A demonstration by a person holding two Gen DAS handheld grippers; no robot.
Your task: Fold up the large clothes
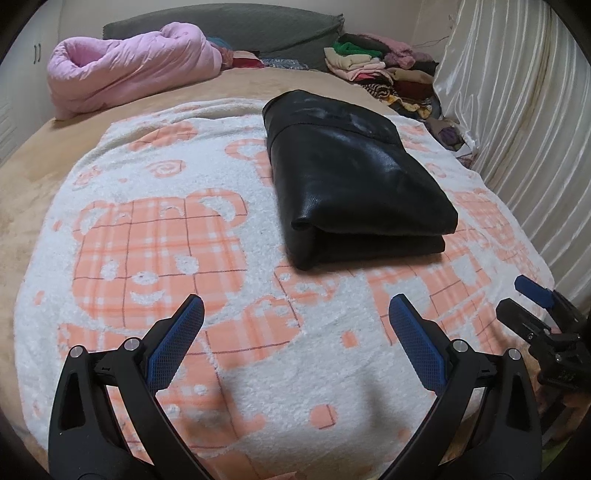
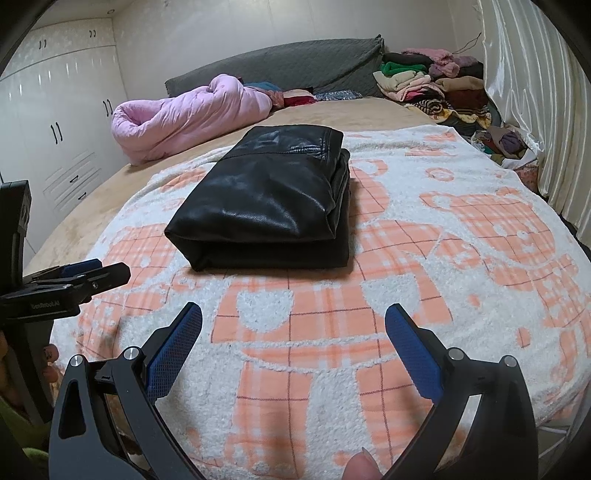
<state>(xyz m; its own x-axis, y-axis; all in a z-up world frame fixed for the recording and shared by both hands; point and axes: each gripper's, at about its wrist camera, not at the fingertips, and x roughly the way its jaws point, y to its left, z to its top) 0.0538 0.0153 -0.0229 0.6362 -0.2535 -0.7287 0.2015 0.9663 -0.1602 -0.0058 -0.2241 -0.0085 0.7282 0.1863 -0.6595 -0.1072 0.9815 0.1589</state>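
A black leather jacket point(image 1: 351, 177) lies folded into a thick rectangle on the white and orange bear-pattern blanket point(image 1: 166, 229). The right wrist view shows the same jacket point(image 2: 266, 199) ahead and slightly left. My left gripper point(image 1: 295, 306) hovers open over the blanket, short of the jacket's near edge, nothing between its blue pads. My right gripper point(image 2: 293, 314) is likewise open and empty, a little back from the folded bundle. Each gripper shows in the other's view: the right one point(image 1: 532, 299) at the far right, the left one point(image 2: 92, 271) at the far left.
A rolled pink quilt point(image 1: 129, 70) lies at the far left of the bed. A pile of mixed clothes point(image 1: 384, 70) sits at the far right by the grey headboard point(image 1: 229, 26). White curtains point(image 1: 517, 110) hang along the right; white wardrobes point(image 2: 55, 122) stand left. A fingertip point(image 2: 360, 467) shows below.
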